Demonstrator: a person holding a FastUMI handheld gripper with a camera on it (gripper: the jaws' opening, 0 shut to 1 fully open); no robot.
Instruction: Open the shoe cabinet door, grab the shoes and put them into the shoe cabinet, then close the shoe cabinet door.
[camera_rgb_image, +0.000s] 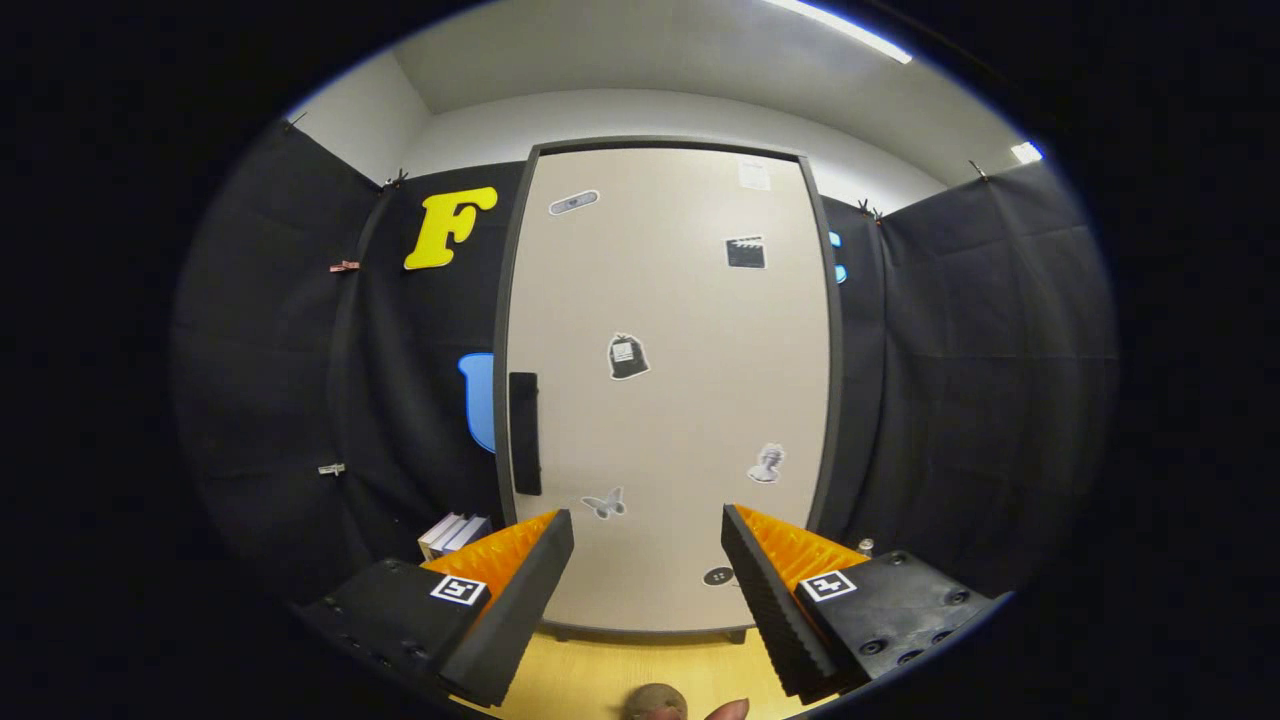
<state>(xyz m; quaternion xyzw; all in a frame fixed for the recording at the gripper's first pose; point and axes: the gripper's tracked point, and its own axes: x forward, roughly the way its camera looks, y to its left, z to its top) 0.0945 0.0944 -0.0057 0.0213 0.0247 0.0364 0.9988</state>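
The shoe cabinet (665, 390) stands upright straight ahead, beyond my fingers. Its beige door is shut within a dark frame and carries several small stickers. A dark vertical handle (525, 432) sits on the door's left edge, above and just left of my left fingertip. My gripper (648, 530) is open, its fingers spread wide with nothing between them, held a short way in front of the door's lower part. A small brownish rounded thing (656, 702) lies on the wooden floor below the fingers; what it is I cannot tell.
Black cloth walls close in on both sides of the cabinet. A low stack of white and blue books or boxes (453, 533) rests on the floor left of the cabinet, behind my left finger. A fingertip of a person (727, 710) shows beside the brownish thing.
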